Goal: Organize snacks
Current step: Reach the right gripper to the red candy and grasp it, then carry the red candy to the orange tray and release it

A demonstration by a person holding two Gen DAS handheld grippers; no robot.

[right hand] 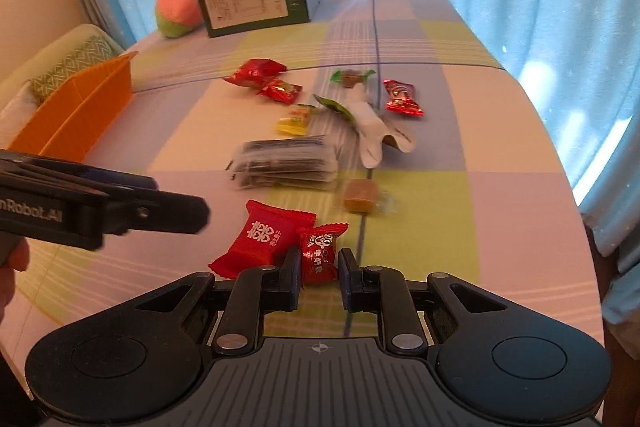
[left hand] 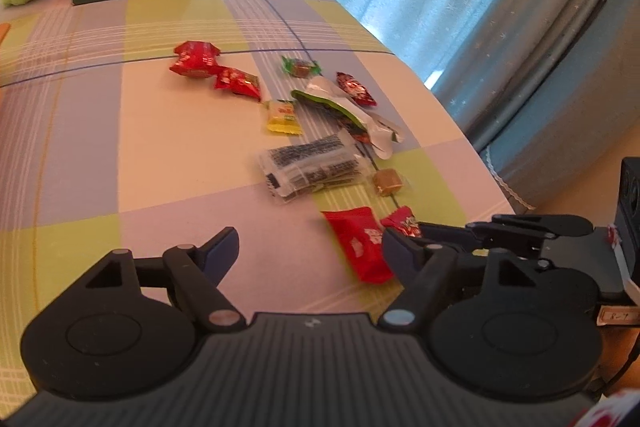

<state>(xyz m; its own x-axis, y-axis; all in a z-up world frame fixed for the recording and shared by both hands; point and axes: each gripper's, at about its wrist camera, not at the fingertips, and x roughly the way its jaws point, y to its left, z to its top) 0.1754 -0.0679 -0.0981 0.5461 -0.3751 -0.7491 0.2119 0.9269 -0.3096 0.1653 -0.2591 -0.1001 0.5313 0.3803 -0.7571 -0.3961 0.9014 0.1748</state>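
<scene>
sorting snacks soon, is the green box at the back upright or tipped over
Upright: the green box stands on its bottom edge at the far end of the table, printed label facing the cameras.

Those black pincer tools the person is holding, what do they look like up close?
Both are matte black plastic. The left gripper and the right gripper each have a ribbed grey body, two round discs at the sides, and hinged bars with silver rivets leading to dark blue finger pads. White lettering runs along the left one's side in the right wrist view. No sleeve shows.
</scene>
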